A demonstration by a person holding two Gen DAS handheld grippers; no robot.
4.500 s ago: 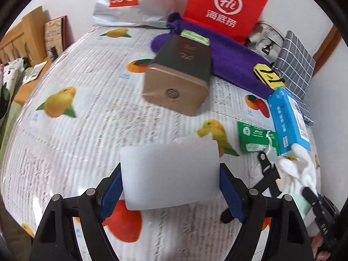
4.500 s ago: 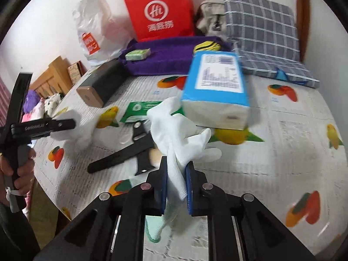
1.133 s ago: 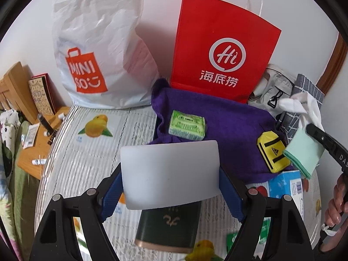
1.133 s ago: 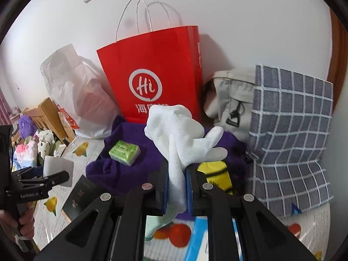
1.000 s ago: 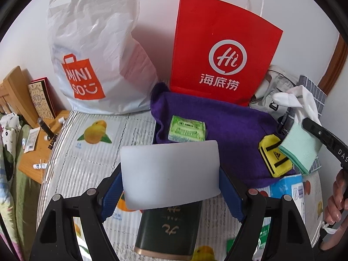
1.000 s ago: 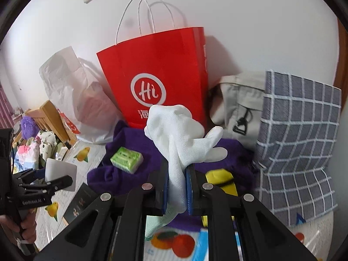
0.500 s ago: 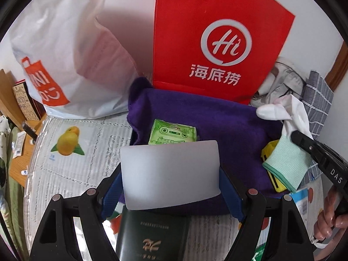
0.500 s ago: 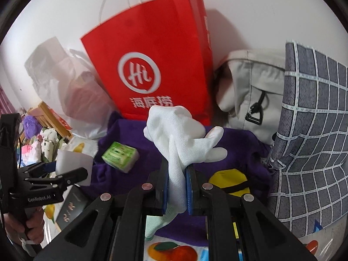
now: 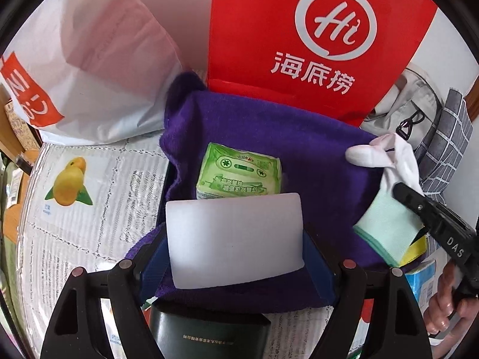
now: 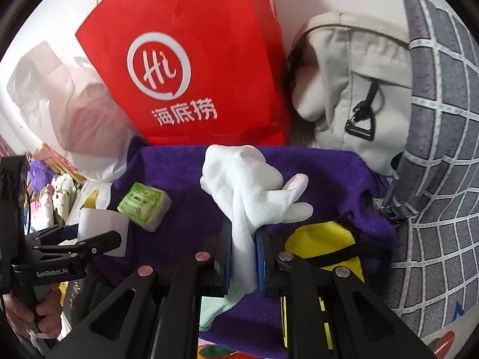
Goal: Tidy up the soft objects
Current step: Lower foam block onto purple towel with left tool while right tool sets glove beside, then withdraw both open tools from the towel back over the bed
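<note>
My left gripper (image 9: pixel 235 249) is shut on a white foam block (image 9: pixel 233 227), which hangs over the near edge of a purple towel (image 9: pixel 314 155). A green tissue pack (image 9: pixel 239 176) lies on the towel just beyond the block. My right gripper (image 10: pixel 244 239) is shut on a white glove (image 10: pixel 245 179) with a mint-green cuff, held above the towel (image 10: pixel 329 173) beside a yellow pouch (image 10: pixel 323 245). In the left wrist view the glove (image 9: pixel 392 161) hangs at the right. The right wrist view shows the left gripper (image 10: pixel 89 239) with the block (image 10: pixel 98 224) at the left.
A red paper bag (image 9: pixel 299 30) and a white plastic bag (image 9: pixel 89 59) stand behind the towel. A beige bag (image 10: pixel 359 74) and a grey checked cushion (image 10: pixel 443 149) lie to the right. A dark green box (image 9: pixel 206 338) sits under my left gripper, near a blue tissue pack (image 9: pixel 425 284).
Both grippers have moved forward and down toward the purple towel, so the towel, tissue pack and bags look larger. Each keeps its hold, on the block and on the glove.
</note>
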